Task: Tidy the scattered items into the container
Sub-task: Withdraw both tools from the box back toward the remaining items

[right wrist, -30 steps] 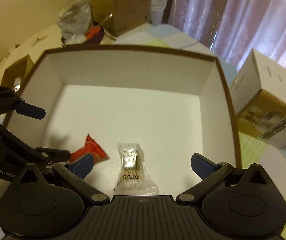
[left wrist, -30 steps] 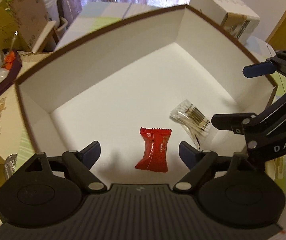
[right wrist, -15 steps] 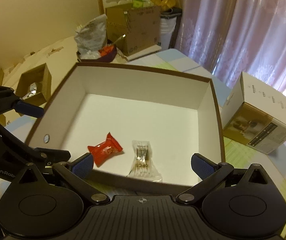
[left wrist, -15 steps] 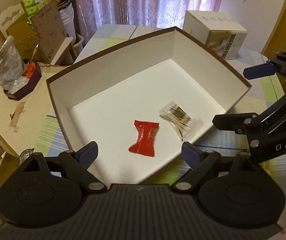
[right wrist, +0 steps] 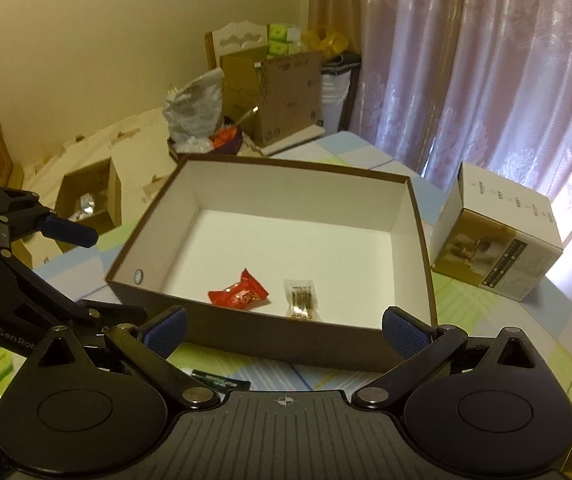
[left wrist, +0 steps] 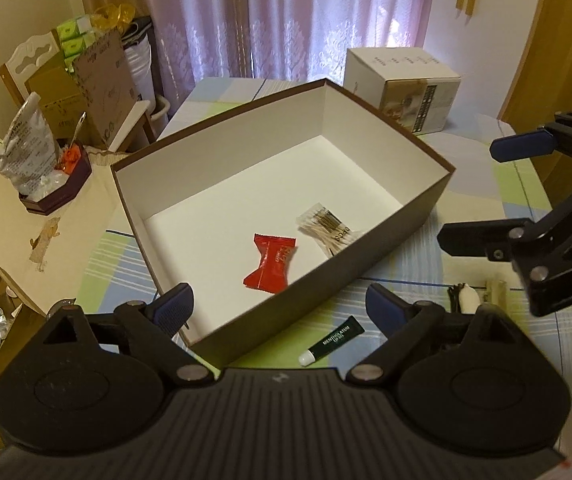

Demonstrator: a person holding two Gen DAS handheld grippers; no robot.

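A brown box with a white inside (left wrist: 421, 216) (right wrist: 262, 336) stands on the checked tablecloth. Inside it lie a red candy wrapper (left wrist: 272, 262) (right wrist: 238, 294) and a clear packet of cotton swabs (left wrist: 327, 228) (right wrist: 301, 298). A dark green lip balm tube (left wrist: 331, 340) (right wrist: 222, 384) lies on the cloth just outside the box's near wall. My left gripper (left wrist: 280, 308) is open and empty above the box's near corner. My right gripper (right wrist: 284, 330) is open and empty, held back from the box's near wall. A small black and white item (left wrist: 463, 298) lies on the cloth to the right.
A white and tan carton (left wrist: 401, 88) (right wrist: 497, 240) stands beyond the box on the table. To the left, off the table, are a dark tray with a plastic bag (left wrist: 52, 184), open cardboard boxes (right wrist: 90, 200) and a chair (right wrist: 242, 44). Curtains hang behind.
Both grippers have pulled up and back out of the box, so the whole box now shows. The lip balm tube on the cloth has come into view. The candy and swabs stay put.
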